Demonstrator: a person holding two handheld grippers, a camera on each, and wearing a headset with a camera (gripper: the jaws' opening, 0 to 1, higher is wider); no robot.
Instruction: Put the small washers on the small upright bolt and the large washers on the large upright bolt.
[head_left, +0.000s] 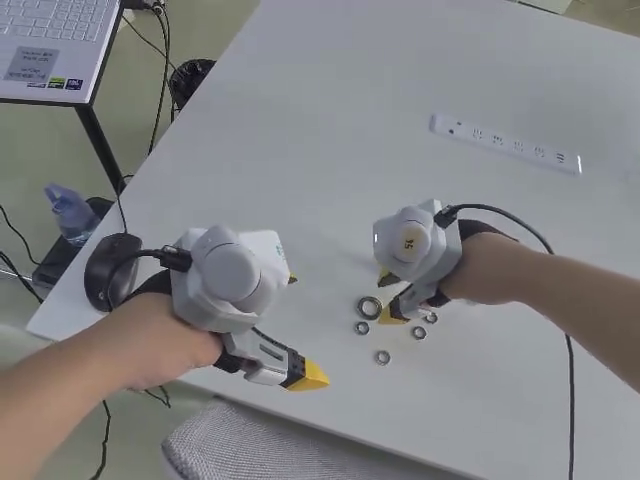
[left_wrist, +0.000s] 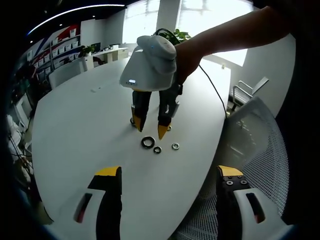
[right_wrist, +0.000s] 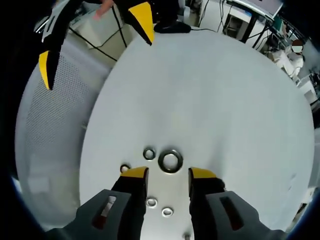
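My right tongs (right_wrist: 169, 173) are partly open, the jaws a modest gap apart and gripping nothing. Their yellow tips hang low over the white table (right_wrist: 225, 100), just on the near side of the large washer (right_wrist: 170, 161), with the small washers (right_wrist: 149, 153) around them. I cannot tell whether a tip touches anything. My left tongs (left_wrist: 169, 172) are spread wide and empty, held by the table's near edge, to the left of the washers. I count one large washer and four small washers, all lying flat and close together. One power strip (head_left: 505, 143) lies far off to the right.
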